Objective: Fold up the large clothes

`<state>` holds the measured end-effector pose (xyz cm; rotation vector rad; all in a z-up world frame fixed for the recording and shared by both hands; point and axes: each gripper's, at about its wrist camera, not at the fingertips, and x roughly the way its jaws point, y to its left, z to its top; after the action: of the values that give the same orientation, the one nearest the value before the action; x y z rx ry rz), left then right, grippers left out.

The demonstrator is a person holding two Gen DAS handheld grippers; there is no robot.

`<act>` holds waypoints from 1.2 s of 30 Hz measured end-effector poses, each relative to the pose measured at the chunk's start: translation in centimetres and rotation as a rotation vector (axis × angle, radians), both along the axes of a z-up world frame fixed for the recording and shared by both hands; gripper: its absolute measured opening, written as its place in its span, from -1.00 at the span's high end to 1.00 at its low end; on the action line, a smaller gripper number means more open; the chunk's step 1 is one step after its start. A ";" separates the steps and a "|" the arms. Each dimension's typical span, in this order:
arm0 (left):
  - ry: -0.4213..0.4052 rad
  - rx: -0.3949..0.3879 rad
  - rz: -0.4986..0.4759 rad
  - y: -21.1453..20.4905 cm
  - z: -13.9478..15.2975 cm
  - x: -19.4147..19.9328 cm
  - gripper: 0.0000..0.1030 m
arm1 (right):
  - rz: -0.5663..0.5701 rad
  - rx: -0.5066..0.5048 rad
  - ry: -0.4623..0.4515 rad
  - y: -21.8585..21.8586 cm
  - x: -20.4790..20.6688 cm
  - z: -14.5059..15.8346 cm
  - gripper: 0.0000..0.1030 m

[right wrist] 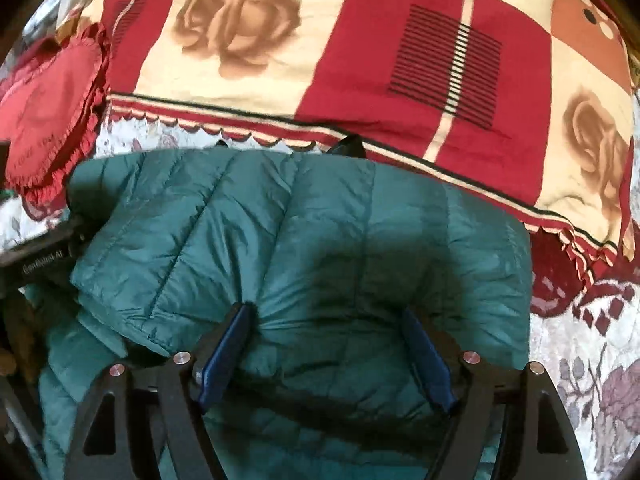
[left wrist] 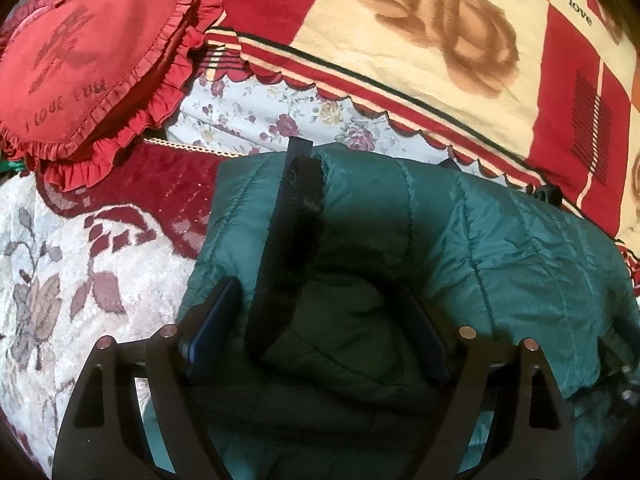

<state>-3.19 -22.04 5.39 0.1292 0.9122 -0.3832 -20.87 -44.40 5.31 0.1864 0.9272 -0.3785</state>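
Note:
A teal quilted puffer jacket point(left wrist: 480, 248) lies folded on the bed, with a black strap point(left wrist: 296, 216) running down its left part. It also fills the middle of the right wrist view point(right wrist: 304, 240). My left gripper point(left wrist: 316, 304) is open, its jaws wide apart and pressed down on the jacket with the strap between them. My right gripper point(right wrist: 326, 324) is open too, its blue-padded jaws spread on the jacket's padded surface. The other gripper's black body point(right wrist: 36, 256) shows at the left edge of the right wrist view.
A red heart-shaped frilled cushion point(left wrist: 88, 56) lies at the far left; it also shows in the right wrist view point(right wrist: 48, 112). A red and cream rose-patterned blanket point(left wrist: 420, 40) is bunched behind the jacket. The bed cover point(left wrist: 60, 272) is white with maroon flowers.

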 end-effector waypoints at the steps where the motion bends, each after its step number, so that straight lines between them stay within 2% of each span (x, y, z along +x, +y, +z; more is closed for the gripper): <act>1: 0.000 0.002 -0.002 0.1 0.2 -0.2 -0.60 | -0.007 0.015 -0.015 -0.2 -0.4 0.4 -0.48; 3: -0.007 -0.001 -0.008 0.8 0.8 -1.0 -0.60 | -0.029 0.038 -0.049 -0.7 -2.2 1.4 -0.48; 10: -0.001 -0.024 0.007 2.6 2.0 -3.2 -0.60 | -0.090 0.044 -0.017 -2.1 -5.1 1.7 -0.51; 12: -0.007 -0.018 0.009 3.1 2.4 -4.0 -0.60 | -0.091 0.043 0.025 -2.5 -5.0 1.2 -0.69; 14: -0.003 -0.018 0.013 3.7 2.6 -4.6 -0.60 | -0.093 0.037 0.093 -2.9 -4.8 0.2 -0.71; 22: 0.017 -0.019 -0.011 7.4 3.9 -8.5 -0.60 | -0.117 0.085 0.000 -2.3 -9.3 2.3 -0.71; 26: 0.017 -0.018 -0.023 9.6 3.9 -10.7 -0.60 | -0.120 0.064 0.011 -1.5 -12.0 2.7 -0.71; 31: 0.054 -0.025 -0.021 11.6 3.2 -12.5 -0.60 | -0.129 0.088 0.036 -0.8 -14.4 1.6 -0.71; 36: 0.052 -0.011 -0.034 12.7 3.1 -14.8 -0.60 | -0.112 0.104 0.019 1.1 -16.5 1.5 -0.71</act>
<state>-18.01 -9.33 8.49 0.1250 0.9602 -0.4249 -37.36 -43.26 6.77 0.3312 0.9583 -0.4364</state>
